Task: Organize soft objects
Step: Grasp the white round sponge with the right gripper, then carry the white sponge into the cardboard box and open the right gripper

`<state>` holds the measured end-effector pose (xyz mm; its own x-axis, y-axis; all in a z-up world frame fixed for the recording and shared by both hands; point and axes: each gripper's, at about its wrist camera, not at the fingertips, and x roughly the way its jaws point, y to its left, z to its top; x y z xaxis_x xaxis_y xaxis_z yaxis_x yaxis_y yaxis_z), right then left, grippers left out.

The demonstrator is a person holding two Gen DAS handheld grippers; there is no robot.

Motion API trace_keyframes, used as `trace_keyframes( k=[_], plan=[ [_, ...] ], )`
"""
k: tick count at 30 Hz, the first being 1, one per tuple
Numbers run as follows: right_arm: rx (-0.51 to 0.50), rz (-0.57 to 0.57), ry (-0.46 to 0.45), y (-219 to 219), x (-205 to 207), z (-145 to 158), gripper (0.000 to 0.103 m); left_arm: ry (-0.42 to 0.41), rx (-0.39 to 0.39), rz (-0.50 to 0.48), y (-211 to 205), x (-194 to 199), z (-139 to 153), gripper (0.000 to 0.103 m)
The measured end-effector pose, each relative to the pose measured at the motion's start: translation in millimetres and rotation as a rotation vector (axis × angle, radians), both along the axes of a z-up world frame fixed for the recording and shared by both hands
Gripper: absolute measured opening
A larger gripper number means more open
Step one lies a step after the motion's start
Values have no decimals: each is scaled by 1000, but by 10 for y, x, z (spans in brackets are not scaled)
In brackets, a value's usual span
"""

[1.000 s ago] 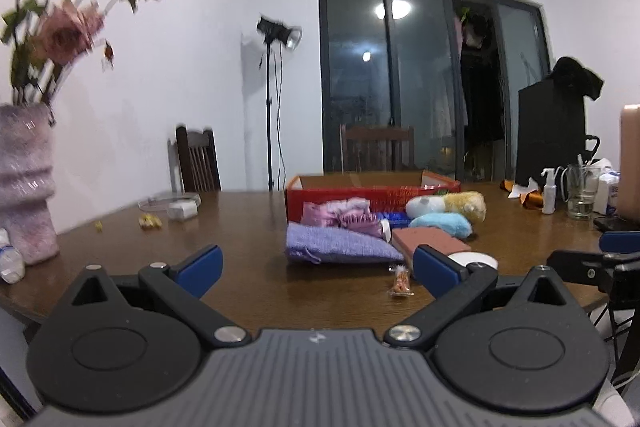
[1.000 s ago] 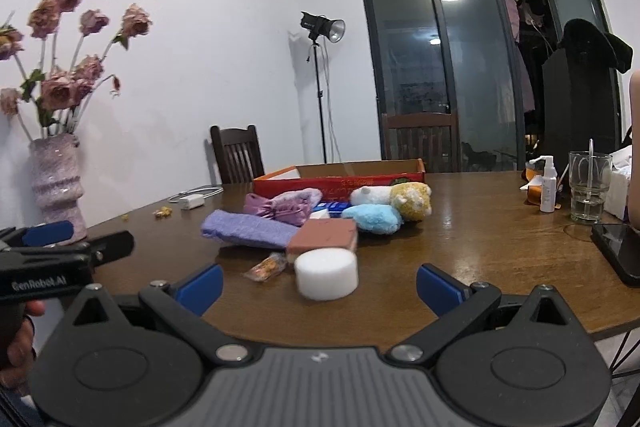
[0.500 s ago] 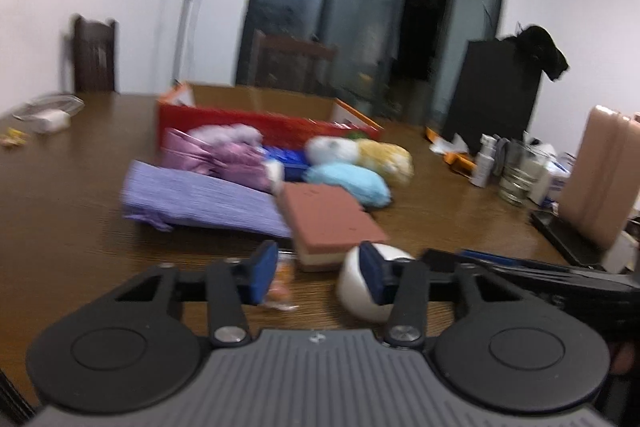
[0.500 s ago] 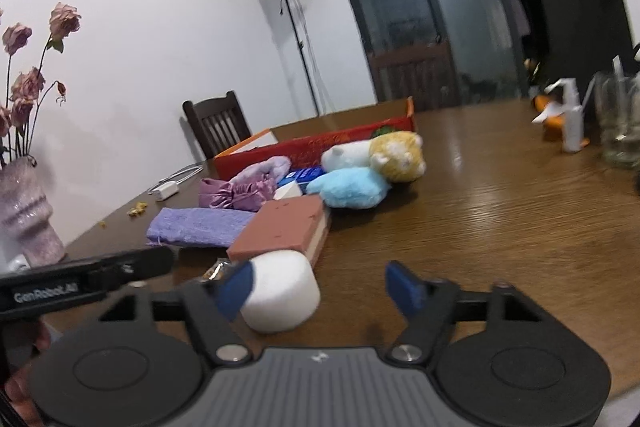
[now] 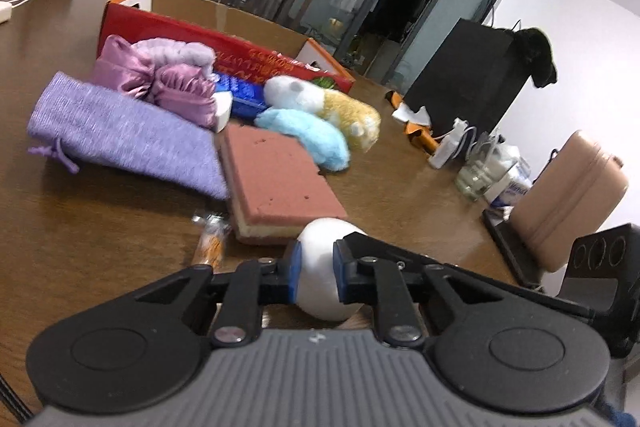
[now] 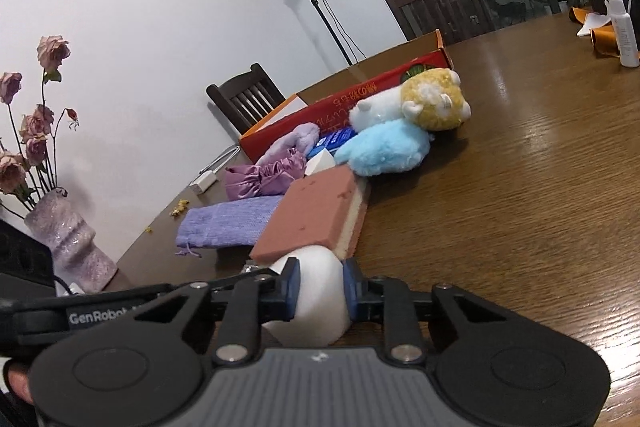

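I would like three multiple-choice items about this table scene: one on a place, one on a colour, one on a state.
1. Where does the pink sponge lie?
A. in the red box
B. beside the purple pouch
C. under the vase

2. What colour is the plush toy in front of the yellow one?
A. light blue
B. green
C. black

3. What is between the pads of each hand-held gripper?
A. nothing
B. a glass
C. the white foam cylinder

Answers:
1 B, it adjoins the purple pouch.
2 A, the blue plush shows it.
3 C, the left hand-held gripper and the right hand-held gripper, jaws closing, both pinch the white foam cylinder.
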<state>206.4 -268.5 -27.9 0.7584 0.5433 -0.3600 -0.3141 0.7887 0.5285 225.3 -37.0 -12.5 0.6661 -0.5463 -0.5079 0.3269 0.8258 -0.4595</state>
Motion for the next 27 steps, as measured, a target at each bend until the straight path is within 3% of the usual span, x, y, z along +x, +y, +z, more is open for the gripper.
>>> trace_keyframes(
  k=[3,6,9,12,16,19,20,23,27],
  plan=[
    [20,-5,-50,-74,39,218,22,-65,-31,-15,19,95,270,17],
    [-8,-4,-124,-112,281,517,22,-98,-15,-42,-21,490,597,17],
    [-48,-6,-178,-166,796,891,22,-100,-23,-51,-71,1059,926,17],
    [-16,-17,-164,-287,1388,1194,22,-20,-118,-43,-38,1776,1125,17],
    [-7,-48,-138,-395,2245,1478,22,3,-93,-52,-165,2636,1295,17],
    [-82,-81,-103,-371,2987,1523,22,28,-47,-52,-312,3374,1184,17],
    [-104,-93,-76,-368,3240,1488,22,72,-56,-73,-347,3624,1084,18],
    [-174,-122,1,-368,3892,1269,21,201,-106,-92,-371,4214,711,18],
    [-239,-152,116,-389,4562,898,21,299,-88,-11,-459,4703,290,22]
  ],
)
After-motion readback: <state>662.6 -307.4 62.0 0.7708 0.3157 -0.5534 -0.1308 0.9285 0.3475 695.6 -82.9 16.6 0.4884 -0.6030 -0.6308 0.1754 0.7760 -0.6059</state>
